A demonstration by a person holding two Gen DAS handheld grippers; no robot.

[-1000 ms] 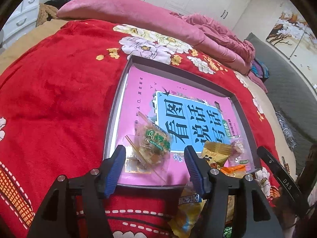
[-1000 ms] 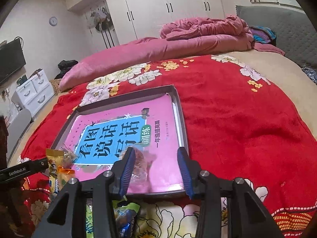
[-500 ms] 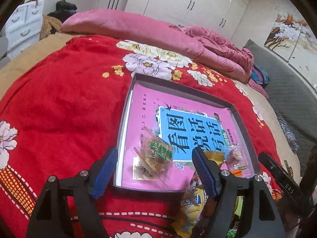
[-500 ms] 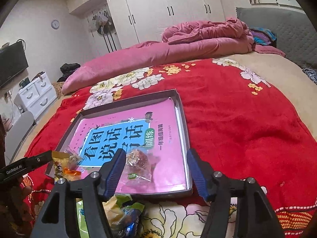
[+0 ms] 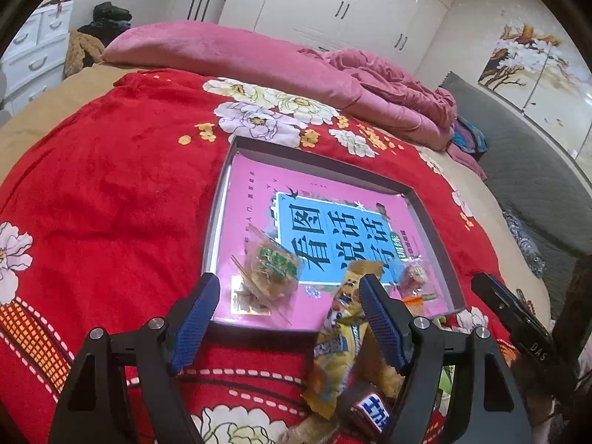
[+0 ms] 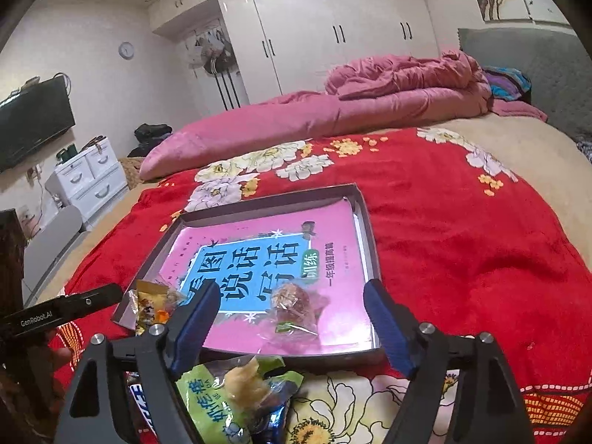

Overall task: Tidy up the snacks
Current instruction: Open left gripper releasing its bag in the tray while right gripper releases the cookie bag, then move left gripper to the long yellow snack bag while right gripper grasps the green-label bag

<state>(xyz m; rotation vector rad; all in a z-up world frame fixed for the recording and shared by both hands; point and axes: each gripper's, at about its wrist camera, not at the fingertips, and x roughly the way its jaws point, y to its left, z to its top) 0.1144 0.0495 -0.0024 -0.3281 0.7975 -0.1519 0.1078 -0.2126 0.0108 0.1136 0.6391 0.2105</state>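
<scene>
Now, line by line:
Left hand-held gripper: black frame with blue ribbed pads, sitting at the bottom of the left wrist view; its jaws are standing wide and have just been opening, gripping nothing.
Right hand-held gripper: same build, at the bottom of the right wrist view; its jaws are gaping wide and have just been opening, nothing pressed between the pads.
Shallow dark cardboard box lid: lying in the centre of both views on the red floral blanket, holding a pink book with a blue title panel.
Clear-wrapped snack with a green label: lying on the pink book in the lower left part of the box lid, seen between the left pads but apart from them.
Clear-wrapped brown snack: resting on the book near the lower edge of the lid, between the right pads, not touched.
Yellow crinkled snack packet: leaning over the lid's lower rim, just beside the left gripper's right-hand pad.
Green-and-white snack bag: lying on the blanket below the lid, at the bottom of the right wrist view.
Pink quilt: bunching along the upper part of both views.
</scene>
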